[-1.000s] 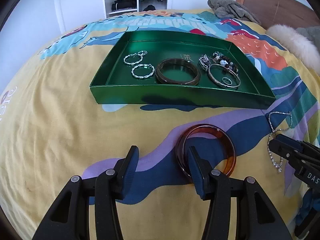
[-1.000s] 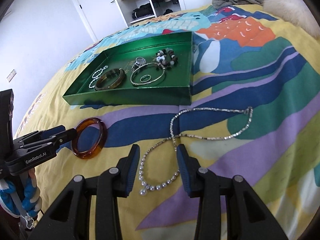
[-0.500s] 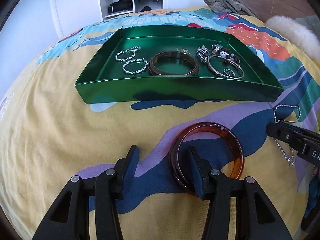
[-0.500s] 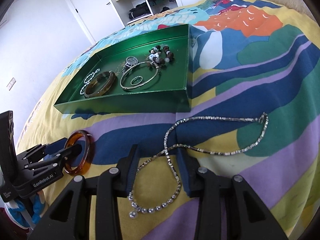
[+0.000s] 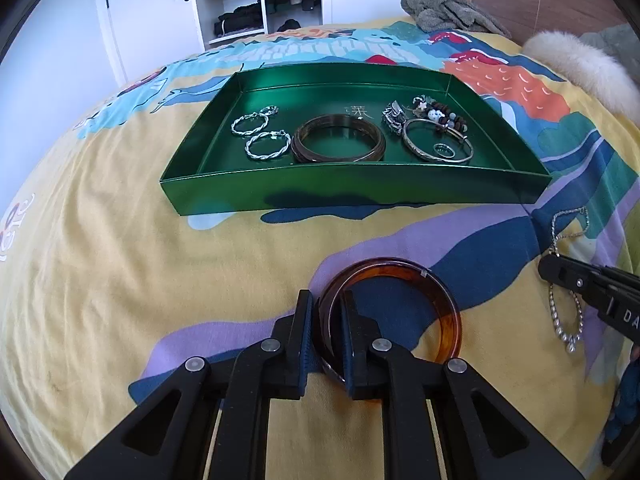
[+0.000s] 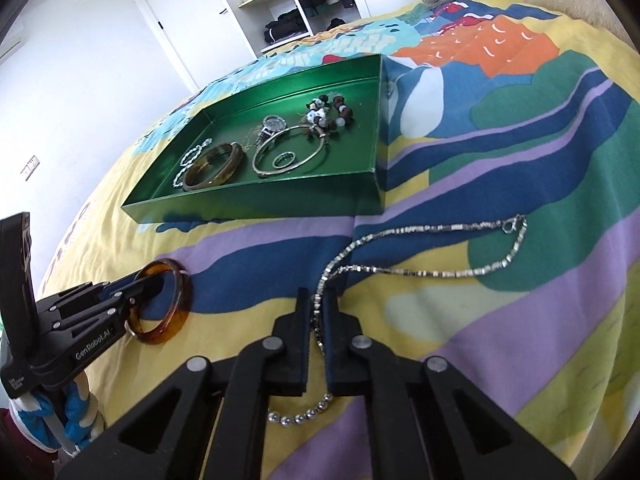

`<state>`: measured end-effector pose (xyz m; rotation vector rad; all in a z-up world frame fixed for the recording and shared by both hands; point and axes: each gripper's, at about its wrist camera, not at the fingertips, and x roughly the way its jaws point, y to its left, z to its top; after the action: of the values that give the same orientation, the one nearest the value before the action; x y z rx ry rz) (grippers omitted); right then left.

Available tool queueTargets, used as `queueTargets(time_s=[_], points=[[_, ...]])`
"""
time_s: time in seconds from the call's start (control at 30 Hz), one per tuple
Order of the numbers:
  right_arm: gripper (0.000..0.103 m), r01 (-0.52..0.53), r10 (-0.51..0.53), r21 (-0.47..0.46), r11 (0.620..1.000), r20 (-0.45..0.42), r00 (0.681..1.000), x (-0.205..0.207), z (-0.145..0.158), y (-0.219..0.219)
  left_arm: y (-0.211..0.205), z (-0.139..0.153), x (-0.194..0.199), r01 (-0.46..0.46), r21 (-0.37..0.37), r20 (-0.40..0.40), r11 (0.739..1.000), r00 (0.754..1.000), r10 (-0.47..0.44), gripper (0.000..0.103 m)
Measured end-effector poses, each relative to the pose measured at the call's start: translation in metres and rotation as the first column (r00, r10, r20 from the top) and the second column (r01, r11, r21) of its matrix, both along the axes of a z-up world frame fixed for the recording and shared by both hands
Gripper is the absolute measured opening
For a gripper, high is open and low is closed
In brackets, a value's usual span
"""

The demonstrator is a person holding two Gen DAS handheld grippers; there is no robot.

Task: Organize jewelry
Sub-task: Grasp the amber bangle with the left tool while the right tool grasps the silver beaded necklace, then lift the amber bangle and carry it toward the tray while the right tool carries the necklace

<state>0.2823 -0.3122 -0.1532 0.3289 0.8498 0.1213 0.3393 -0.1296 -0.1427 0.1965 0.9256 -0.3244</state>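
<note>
Moved since a second ago: both pairs of jaws, then standing apart over the jewelry, are now clamped on it; neither hand has shifted much.
Left gripper (image 5: pixel 326 334): its jaws are pinched on the near-left rim of the amber bangle (image 5: pixel 440 304), one finger outside the ring and one inside it.
Amber bangle: it lies on the bedspread (image 5: pixel 120 280) just in front of the gripper, its far arc free and nothing over it.
Right gripper (image 6: pixel 316 320): its jaws are narrowed onto the silver necklace (image 6: pixel 420 272), the chain running straight between the pads.
Silver necklace: its beaded end (image 6: pixel 298 416) trails out toward the camera under the fingers; the rest loops away to the right across the blue and green patches, with the clasp (image 6: pixel 510 226) at the far bend.
Between the grippers: in the left wrist view the right gripper (image 5: pixel 560 272) enters from the right edge, well apart from the bangle.
Green tray (image 5: pixel 360 194): it sits beyond both pieces, its near wall facing the grippers, with clear bedspread between.
In the tray: two twisted silver hoops (image 5: pixel 267 146) at left, a dark bangle (image 5: pixel 338 142) in the middle, a thin silver bangle (image 5: pixel 438 146) with a small ring (image 5: pixel 444 150) inside it, a watch (image 6: pixel 274 124) and a beaded bracelet (image 5: pixel 442 114) at right.
Far off: a grey blanket (image 5: pixel 448 14), a pale fur cushion (image 5: pixel 576 68), the wooden headboard (image 5: pixel 532 0) and an open wardrobe (image 5: pixel 256 0).
</note>
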Motion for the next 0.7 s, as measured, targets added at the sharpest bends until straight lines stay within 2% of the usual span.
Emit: queueTargets(time_s=[0.4, 0.7], points=[[0.003, -0.023, 0.021, 0.023, 0.999, 0.044, 0.999, -0.064, 0.022, 0.015, 0.0, 0.036, -0.044, 0.028, 0.018, 0.062, 0.999, 0.998, -0.029, 0.011], [0.002, -0.037, 0.036, 0.004, 0.999, 0.106, 0.994, -0.11, 0.056, 0.027, 0.005, 0.073, -0.089, 0.048, 0.017, 0.138, 0.999, 0.989, -0.05, 0.011]])
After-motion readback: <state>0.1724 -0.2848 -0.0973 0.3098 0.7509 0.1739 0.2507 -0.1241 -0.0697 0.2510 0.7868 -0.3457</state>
